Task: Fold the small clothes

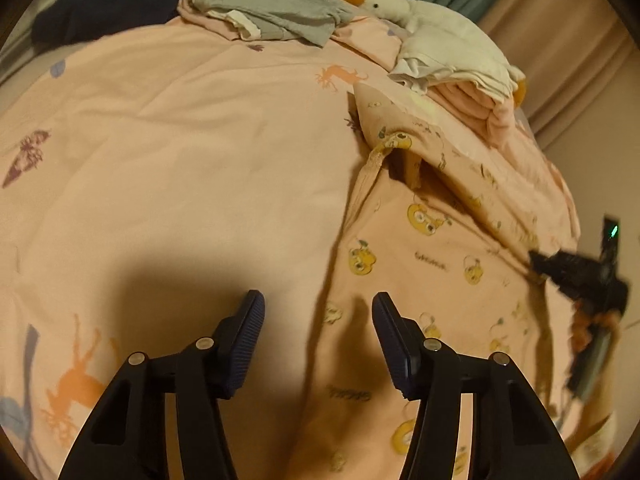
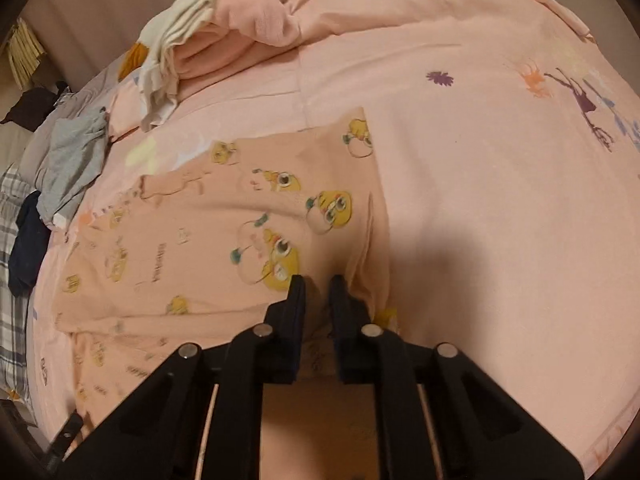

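A small peach garment with yellow cartoon prints (image 1: 424, 256) lies spread on the pink bed cover, with one part folded over at its far side. My left gripper (image 1: 318, 308) is open and empty, hovering over the garment's left edge. My right gripper (image 2: 317, 284) is shut on the garment (image 2: 224, 240), pinching a fold of its near right edge. It also shows at the right edge of the left wrist view (image 1: 576, 280), at the garment's right side.
A pink printed bed cover (image 1: 160, 140) fills both views. A stack of folded pink and white clothes (image 1: 464, 84) and a white plush goose (image 1: 420, 16) lie beyond the garment. Grey (image 1: 272, 4) and navy (image 1: 108, 4) clothes lie at the far side.
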### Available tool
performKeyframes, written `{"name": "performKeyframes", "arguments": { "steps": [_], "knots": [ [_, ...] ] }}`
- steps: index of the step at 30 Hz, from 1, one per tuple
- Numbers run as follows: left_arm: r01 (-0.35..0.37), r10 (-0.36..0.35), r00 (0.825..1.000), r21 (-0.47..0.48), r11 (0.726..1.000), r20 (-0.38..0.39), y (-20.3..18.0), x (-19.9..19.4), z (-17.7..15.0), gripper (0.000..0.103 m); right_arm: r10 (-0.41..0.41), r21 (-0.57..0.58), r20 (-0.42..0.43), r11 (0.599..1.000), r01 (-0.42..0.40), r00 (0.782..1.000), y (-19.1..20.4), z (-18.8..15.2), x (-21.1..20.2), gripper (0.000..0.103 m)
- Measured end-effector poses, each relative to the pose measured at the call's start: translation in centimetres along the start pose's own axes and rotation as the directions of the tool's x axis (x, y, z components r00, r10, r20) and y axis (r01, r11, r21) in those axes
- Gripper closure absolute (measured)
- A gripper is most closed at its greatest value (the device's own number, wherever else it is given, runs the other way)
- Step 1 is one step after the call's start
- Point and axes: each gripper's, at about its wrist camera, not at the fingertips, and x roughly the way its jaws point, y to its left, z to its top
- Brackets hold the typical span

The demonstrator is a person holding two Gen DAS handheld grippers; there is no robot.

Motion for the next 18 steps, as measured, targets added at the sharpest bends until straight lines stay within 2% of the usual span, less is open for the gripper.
{"name": "performKeyframes", "arguments": {
  "steps": [2,4,6,8,9,12,14,15,16,18],
  "knots": [
    [-0.035,0.034,0.999,0.024,0.999,0.022,0.2,-0.2,-0.6,0.048,0.054,0.016,-0.021,0.998,-0.054,0.998,1.3,0.1,-1.2,0.082],
    [-0.092,0.090,0.995,0.059,0.994,0.030,0.1,-0.2,-0.9,0.059,0.148,-0.030,-0.002,0.989,-0.148,0.989,3.8,-0.1,-2.5,0.082],
    [-0.105,0.101,0.993,0.072,0.992,0.052,0.1,-0.4,-1.1,0.060,0.202,-0.094,0.011,0.975,-0.200,0.979,7.6,-0.7,-3.1,0.080],
    [-0.156,0.149,0.985,0.086,0.984,0.088,-0.2,-0.5,-0.8,0.065,0.279,-0.119,-0.014,0.953,-0.279,0.960,11.4,-1.3,-2.5,0.079],
    [-0.182,0.173,0.980,0.096,0.978,0.100,-0.4,-0.5,-0.5,0.067,0.330,-0.118,-0.047,0.935,-0.333,0.943,13.4,-1.5,-1.6,0.078],
    [-0.156,0.139,0.977,0.100,0.983,0.160,-0.6,-1.5,1.0,0.067,0.415,-0.095,-0.116,0.900,-0.426,0.902,18.4,-1.8,1.5,0.079],
    [-0.115,0.095,0.976,0.094,0.989,0.197,-0.7,-2.8,2.1,0.067,0.411,-0.120,-0.171,0.894,-0.433,0.895,21.0,-2.7,4.0,0.079],
    [-0.102,0.078,0.972,0.095,0.990,0.222,-0.8,-3.2,2.4,0.067,0.379,-0.129,-0.212,0.903,-0.410,0.901,21.8,-3.3,5.4,0.079],
    [-0.094,0.064,0.961,0.098,0.991,0.270,-0.7,-3.8,2.8,0.067,0.336,-0.146,-0.242,0.915,-0.376,0.910,22.3,-4.1,6.6,0.078],
    [-0.126,0.090,0.956,0.111,0.986,0.280,-0.9,-3.5,3.8,0.067,0.323,-0.234,-0.201,0.901,-0.365,0.925,22.9,-4.9,6.4,0.081]
  ]
}}
